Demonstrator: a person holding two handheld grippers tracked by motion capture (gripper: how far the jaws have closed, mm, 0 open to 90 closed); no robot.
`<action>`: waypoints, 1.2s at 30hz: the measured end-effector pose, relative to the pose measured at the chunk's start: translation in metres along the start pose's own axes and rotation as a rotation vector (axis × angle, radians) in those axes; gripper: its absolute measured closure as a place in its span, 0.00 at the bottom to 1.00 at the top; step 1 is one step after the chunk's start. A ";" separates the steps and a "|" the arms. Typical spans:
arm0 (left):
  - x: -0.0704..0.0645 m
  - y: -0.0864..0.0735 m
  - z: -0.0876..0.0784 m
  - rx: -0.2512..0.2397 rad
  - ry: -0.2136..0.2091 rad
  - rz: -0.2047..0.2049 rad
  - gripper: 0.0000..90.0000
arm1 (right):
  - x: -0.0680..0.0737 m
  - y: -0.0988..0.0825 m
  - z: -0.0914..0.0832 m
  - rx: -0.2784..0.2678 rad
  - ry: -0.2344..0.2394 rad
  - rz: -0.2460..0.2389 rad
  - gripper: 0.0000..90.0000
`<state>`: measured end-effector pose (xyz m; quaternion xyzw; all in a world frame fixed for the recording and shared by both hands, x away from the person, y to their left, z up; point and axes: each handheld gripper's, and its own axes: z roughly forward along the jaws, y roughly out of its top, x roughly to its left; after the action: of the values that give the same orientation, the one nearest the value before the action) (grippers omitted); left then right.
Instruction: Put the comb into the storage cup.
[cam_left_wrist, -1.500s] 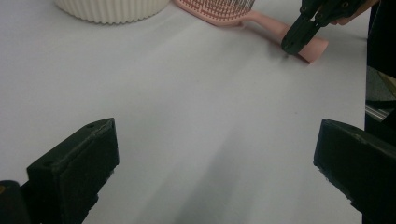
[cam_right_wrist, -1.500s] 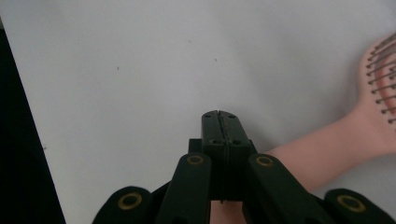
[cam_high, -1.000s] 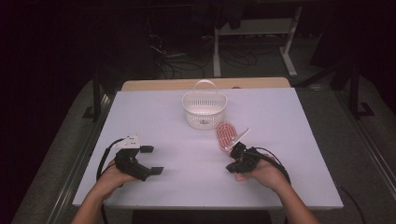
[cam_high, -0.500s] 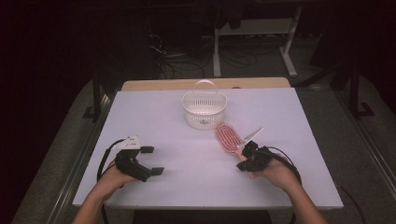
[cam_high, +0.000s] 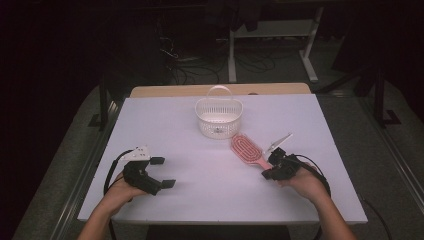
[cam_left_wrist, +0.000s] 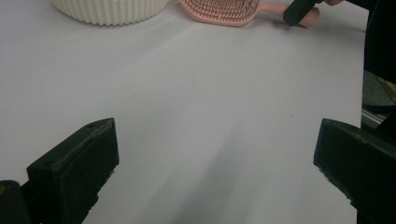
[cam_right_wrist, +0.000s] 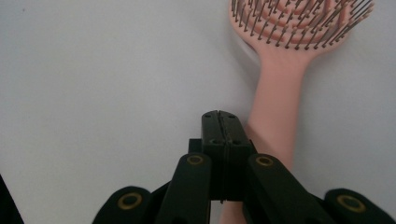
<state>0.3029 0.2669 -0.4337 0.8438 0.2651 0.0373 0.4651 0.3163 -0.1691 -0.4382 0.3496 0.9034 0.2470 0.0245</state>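
At about 7 o'clock on the white table (cam_high: 210, 200), nearest the person, the left gripper (cam_high: 162, 172) rests in the left hand with its jaws spread wide and nothing but bare tabletop between them, as the left gripper view also shows (cam_left_wrist: 215, 154). At about 4 o'clock the right gripper (cam_high: 272, 167) sits in the right hand with its jaws pressed flat together, gripping nothing; in the right gripper view (cam_right_wrist: 219, 121) the closed tips lie just to the left of the handle of the pink hairbrush (cam_right_wrist: 280, 93), right beside it. That hairbrush (cam_high: 247, 149) lies flat, bristles up, its head pointing toward 11 o'clock from the right gripper and its handle end by the gripper's tips. Just beyond the right gripper, toward 1 o'clock, lies a small pale implement (cam_high: 280, 141) too small to identify. Farther off, near 12 o'clock, stands a white slatted basket (cam_high: 218, 120) with its handle upright, close to the brush head.
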 end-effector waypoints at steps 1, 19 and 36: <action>0.000 0.000 0.000 0.000 0.000 0.001 0.00 | 0.000 -0.001 -0.001 -0.007 0.003 0.001 0.99; 0.000 0.002 0.000 -0.008 -0.008 0.001 0.00 | -0.006 -0.025 -0.038 -0.361 0.020 0.044 0.12; 0.000 0.002 0.002 -0.013 -0.023 0.000 0.00 | -0.003 -0.024 -0.037 -0.382 -0.005 0.033 0.00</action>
<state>0.3040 0.2648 -0.4331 0.8412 0.2597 0.0295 0.4734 0.2954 -0.2017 -0.4171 0.3541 0.8342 0.4135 0.0883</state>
